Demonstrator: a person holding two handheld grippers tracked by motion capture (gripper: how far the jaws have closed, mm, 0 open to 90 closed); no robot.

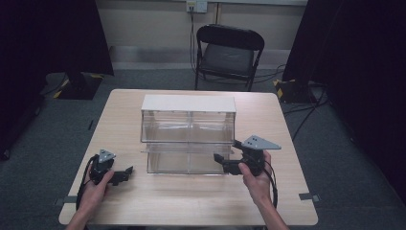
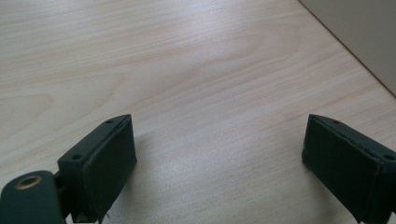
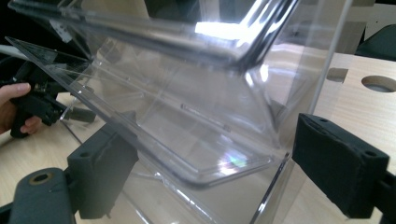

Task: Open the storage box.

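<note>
Two hands come in from the near table edge, each w/ a black gripper. Left gripper sits low over bare wooden table, jaws spread wide, nothing between them, just left of the clear plastic bin unit. Right gripper is at the unit's front right corner, jaws wide apart on either side of the clear lower bin's edge; no grip on it. The unit stands mid-table w/ a white top. Beyond the table, a black folding chair.
</note>
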